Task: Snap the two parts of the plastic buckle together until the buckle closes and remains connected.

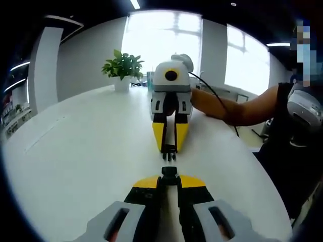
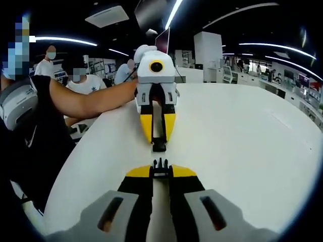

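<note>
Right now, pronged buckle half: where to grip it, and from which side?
Hold the pronged buckle half by its rear body, coming in from behind, as the right gripper does: its prongs project clear past the fingertips toward the socket half in the left gripper. The prongs probably need to flex to latch, so clamping them would likely block the snap. The halves face each other, apart.

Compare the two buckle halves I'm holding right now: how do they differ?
The left gripper holds the socket half, a blunt closed block; the right gripper holds the pronged half, ending in separate spikes. The socket's mouth faces the prongs across a small gap, not yet joined. Both are black plastic, pinched between shut yellow-tipped jaws above the white table.
</note>
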Demonstrator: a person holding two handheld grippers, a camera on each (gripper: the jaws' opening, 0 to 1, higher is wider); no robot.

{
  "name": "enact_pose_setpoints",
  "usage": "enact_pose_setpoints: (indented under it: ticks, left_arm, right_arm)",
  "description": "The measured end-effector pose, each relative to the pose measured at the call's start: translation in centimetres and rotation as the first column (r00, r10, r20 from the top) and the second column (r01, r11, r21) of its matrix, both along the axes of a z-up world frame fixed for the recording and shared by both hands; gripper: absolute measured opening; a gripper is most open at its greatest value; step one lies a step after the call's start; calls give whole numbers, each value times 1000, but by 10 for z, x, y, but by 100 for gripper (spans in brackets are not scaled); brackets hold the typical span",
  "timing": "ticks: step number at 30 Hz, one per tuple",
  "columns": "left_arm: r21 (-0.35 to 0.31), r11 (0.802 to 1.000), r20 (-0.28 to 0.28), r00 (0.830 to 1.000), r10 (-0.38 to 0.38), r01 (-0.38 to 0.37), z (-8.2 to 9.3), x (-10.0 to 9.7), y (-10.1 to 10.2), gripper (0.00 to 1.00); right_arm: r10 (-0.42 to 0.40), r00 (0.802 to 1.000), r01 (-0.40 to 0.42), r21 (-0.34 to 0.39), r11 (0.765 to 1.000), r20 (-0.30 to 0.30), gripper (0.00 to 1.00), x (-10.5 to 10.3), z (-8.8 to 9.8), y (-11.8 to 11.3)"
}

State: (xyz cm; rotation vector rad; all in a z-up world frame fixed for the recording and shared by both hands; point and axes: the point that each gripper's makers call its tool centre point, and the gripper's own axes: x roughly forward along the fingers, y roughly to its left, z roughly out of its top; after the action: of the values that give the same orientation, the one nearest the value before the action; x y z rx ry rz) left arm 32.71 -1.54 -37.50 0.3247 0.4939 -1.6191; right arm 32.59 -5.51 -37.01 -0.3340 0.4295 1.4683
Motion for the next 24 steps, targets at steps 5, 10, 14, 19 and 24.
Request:
enact_pose_setpoints:
  ticks: [5,10,14,19,24]
  left_arm:
    - [3,1000,2,1000,-3,3,0,-1,0,10]
    - [8,1000,7,1000,-5,5,-1,-1,-1,10]
    - [11,1000,4,1000,-6,6,-2,-1,-1,10]
    - [12,1000,-6,1000,-4,4,-2,-1,-2,10]
    - [13,1000,-10,1000,-1,1,-2,-1,-2,10]
  right_arm:
    - [0,1000,0,0,1000,-3,10,0,0,0]
    - [0,1000,0,-2,1000,-8,10,0,-1,1]
    - [1,1000,-1,-2,1000,-13,10,0,-2,0]
    - [3,1000,-3,-4,1000,-18,10,0,-3,0]
    - [3,1000,-4,-2,1000,-22,10,1,-3,0]
